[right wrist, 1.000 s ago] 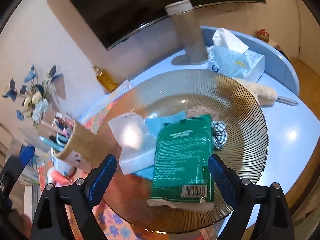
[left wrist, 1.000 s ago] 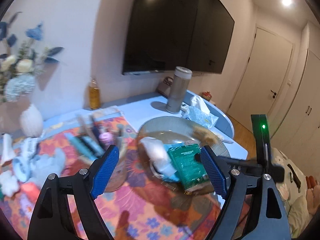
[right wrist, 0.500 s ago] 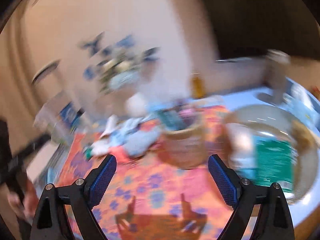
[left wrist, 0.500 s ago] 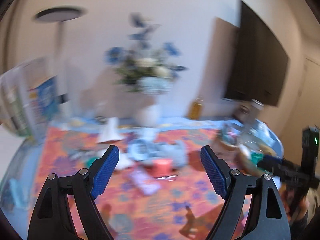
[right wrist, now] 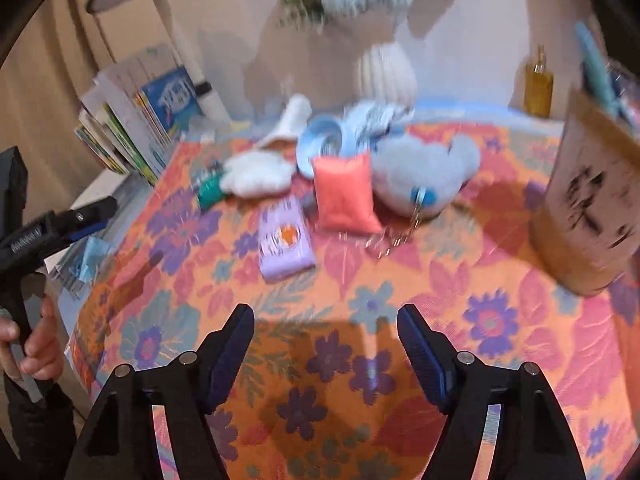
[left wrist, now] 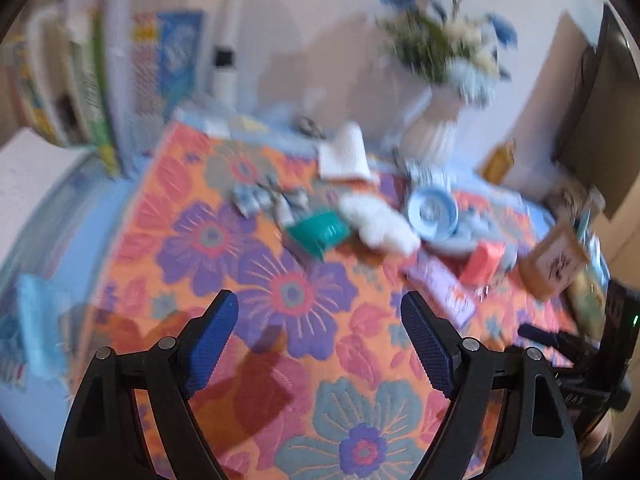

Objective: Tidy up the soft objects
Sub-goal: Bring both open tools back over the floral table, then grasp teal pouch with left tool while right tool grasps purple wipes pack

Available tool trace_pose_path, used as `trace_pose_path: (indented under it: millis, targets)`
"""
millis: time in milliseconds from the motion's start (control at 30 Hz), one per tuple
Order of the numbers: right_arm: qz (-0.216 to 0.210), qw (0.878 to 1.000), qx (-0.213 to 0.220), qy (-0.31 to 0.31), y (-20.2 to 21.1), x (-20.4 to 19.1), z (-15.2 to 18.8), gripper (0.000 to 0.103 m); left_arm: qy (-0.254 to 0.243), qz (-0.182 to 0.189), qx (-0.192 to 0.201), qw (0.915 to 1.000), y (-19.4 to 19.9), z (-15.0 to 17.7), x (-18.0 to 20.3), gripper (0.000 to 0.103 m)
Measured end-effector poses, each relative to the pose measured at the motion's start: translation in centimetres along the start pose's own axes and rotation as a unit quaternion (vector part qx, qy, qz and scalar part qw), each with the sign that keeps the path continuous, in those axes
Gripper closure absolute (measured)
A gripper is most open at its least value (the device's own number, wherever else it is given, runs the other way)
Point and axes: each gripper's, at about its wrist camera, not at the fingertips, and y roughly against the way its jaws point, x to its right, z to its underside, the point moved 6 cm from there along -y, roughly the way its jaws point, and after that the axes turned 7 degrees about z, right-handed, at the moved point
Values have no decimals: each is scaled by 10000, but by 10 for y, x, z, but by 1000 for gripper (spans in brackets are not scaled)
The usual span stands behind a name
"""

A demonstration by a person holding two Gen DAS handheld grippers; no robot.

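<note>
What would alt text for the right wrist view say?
Open blue-padded tongs hover empty above a floral tablecloth. Beyond them lie a coral pillow, a lilac packet, a pale blue plush toy and a white fluffy item.

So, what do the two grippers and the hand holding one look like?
Both the left gripper and the right gripper have black angular arms with silver pivot screws and blue textured pads. In the right view, the left gripper's black body carries white lettering, too blurred to read. A bare hand with a dark sleeve grips it.
</note>
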Motion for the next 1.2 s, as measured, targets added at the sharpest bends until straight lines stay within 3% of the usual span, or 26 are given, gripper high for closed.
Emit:
trace_pose_path:
  millis: [100, 133, 300, 533, 600, 633, 733, 800, 833, 933, 1033, 1200]
  targets:
    - [-174, 9996, -189, 104, -6, -10, -5, 21, -376, 464, -414, 9974, -32, -4, 8, 21]
    - [-216, 9991, -329, 141, -12, -14, -7, 9, -425, 414, -461, 9972, -41, -7, 7, 21]
    - [-24, 9979, -448, 466, -41, -33, -20, 8, -467, 232, -700, 9962, -88, -26, -9, 21]
    - [522, 9956, -222, 745, -70, -47, -37, 8, -294, 415, -470, 9976, -112, -43, -22, 23]
    - [598, 9941, -216, 877, -76, -53, -39, 12, -350, 399, -415, 9977, -113, -46, -19, 24]
    - [674, 9932, -196, 924, -78, -55, -40, 17, -402, 401, -401, 9976, -113, -46, -16, 33]
    - [891, 9909, -118, 1004, -79, -53, -42, 38, -501, 313, -426, 9973, -114, -45, -14, 46]
    - [835, 9912, -4, 1027, -77, -55, -42, 60, -554, 293, -413, 9972, -113, -44, -12, 51]
    - [810, 9916, 39, 1004, -75, -54, -41, 63, -555, 251, -391, 9974, -110, -42, -12, 53]
    - [684, 9934, 47, 918, -70, -53, -37, 63, -487, 227, -293, 9981, -99, -35, -11, 54]
    - [299, 9964, 135, 785, -53, -53, -29, 64, -291, 378, -243, 9986, -83, -22, -8, 54]
    - [284, 9973, 71, 675, -30, -48, 3, 64, -264, 447, -210, 9984, -50, 12, 12, 54]
